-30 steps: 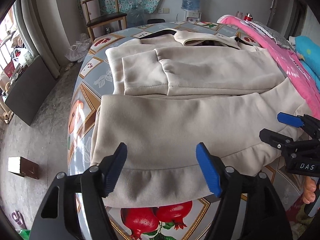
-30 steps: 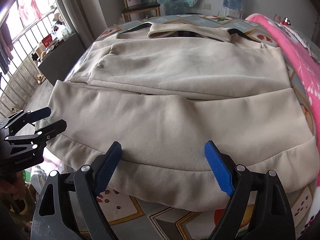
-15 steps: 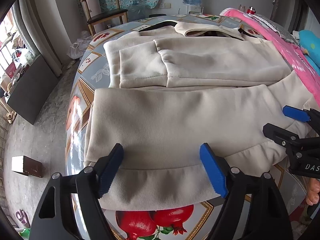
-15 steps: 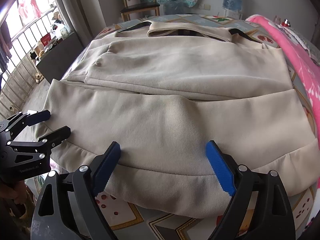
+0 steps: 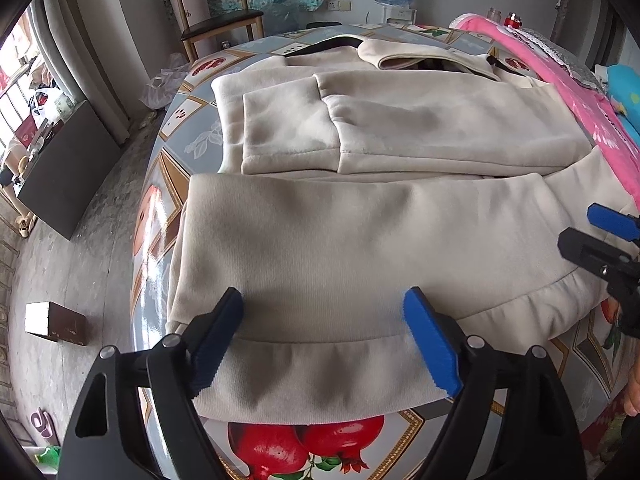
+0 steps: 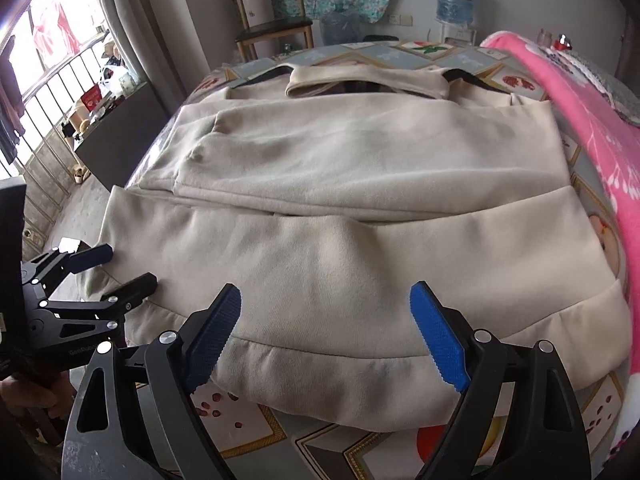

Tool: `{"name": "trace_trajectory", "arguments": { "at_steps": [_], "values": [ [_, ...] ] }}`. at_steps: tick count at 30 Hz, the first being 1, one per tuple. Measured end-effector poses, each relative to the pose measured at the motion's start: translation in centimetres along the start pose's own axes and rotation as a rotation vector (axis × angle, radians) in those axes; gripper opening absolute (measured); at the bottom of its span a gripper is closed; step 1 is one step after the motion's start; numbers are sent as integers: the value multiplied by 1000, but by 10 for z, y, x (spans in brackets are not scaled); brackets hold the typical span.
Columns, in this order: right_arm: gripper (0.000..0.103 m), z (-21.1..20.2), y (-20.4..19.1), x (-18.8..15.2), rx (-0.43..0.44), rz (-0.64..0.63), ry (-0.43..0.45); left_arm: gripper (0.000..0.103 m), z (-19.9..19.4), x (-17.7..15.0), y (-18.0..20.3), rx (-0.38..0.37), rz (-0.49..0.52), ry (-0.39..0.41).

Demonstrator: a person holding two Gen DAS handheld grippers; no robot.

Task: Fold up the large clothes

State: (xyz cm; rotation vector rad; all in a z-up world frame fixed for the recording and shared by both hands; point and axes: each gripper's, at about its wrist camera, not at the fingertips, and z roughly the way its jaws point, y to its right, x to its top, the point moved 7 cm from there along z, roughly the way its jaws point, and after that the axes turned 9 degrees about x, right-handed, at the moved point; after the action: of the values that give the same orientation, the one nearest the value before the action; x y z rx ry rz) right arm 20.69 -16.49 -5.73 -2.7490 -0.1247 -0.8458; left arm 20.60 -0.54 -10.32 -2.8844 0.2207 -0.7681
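Fruit-patterned oilcloth covers the surface (image 5: 168, 128), and a cream sweatshirt (image 5: 360, 240) lies spread across it, sleeves folded in, hem band (image 6: 320, 364) draping over the near edge. Thick, soft fleece; it looks best pinched at the hem. Left claw (image 5: 324, 336) and right claw (image 6: 326, 332) gape wide above the hem, holding nothing

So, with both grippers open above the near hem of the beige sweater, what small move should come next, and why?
Probably lower both and close on the hem. The left gripper and right gripper are open, straddling that band, holding nothing. The sleeves already lie folded across the beige sweater, so the bottom half seems next.
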Motion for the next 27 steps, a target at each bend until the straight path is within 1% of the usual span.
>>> {"name": "trace_trajectory", "arguments": {
  "at_steps": [2,6,13,19,23,26,27],
  "values": [
    [83,-7,1,4,-3,-4,10,82,0,0,0,1,-2,-3],
    [83,-10,0,6,-1,-9,4,82,1,0,0,3,-5,-6],
    [80,-1,-3,2,3,0,-20,83,2,0,0,9,-8,-13],
    [76,10,-5,5,5,8,-37,83,2,0,0,10,-6,-18],
    [71,17,-2,8,-11,18,-47,83,2,0,0,9,-7,-19],
    [62,25,1,5,-19,27,-65,83,2,0,0,9,-6,-17],
    [61,29,3,3,-28,27,-75,83,1,1,-1,8,-10,-12]
  ]
}}
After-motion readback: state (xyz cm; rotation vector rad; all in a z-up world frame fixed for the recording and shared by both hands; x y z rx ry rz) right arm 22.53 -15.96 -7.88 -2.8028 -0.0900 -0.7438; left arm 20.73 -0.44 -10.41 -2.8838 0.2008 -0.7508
